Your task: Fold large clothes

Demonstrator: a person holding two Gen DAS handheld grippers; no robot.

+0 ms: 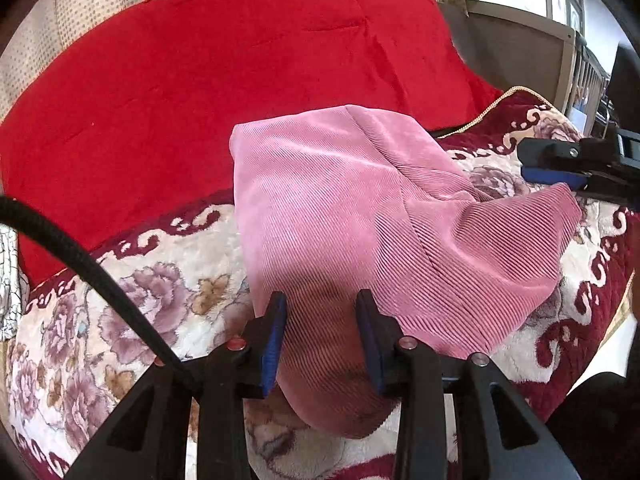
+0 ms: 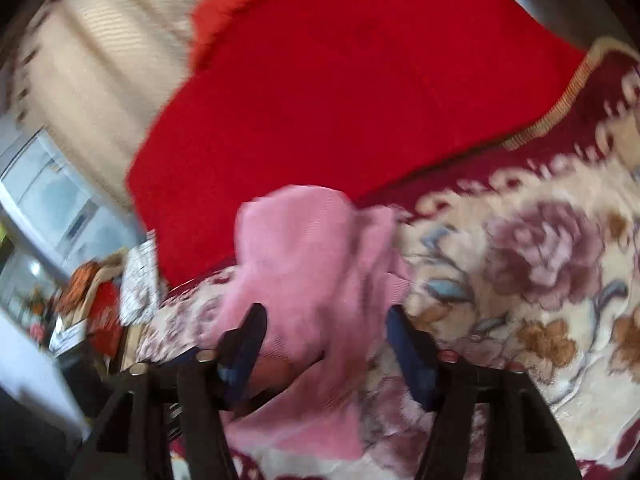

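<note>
A pink corduroy garment (image 1: 340,208) lies partly folded on a floral blanket (image 1: 132,300). My left gripper (image 1: 320,312) is open, its blue-padded fingers (image 1: 276,336) straddling the garment's near end. My right gripper (image 1: 560,164) shows at the right edge of the left wrist view, just above the garment's right corner, fingers nearly together. In the blurred right wrist view the right gripper (image 2: 328,332) is open, with the pink garment (image 2: 304,264) lying between and beyond its fingers.
A red quilt (image 1: 224,76) lies behind the garment against a beige dotted headboard (image 1: 76,4). A grey cabinet (image 1: 516,36) stands at the back right. A black cable (image 1: 80,260) crosses the left. Cluttered items (image 2: 88,304) sit beside the bed.
</note>
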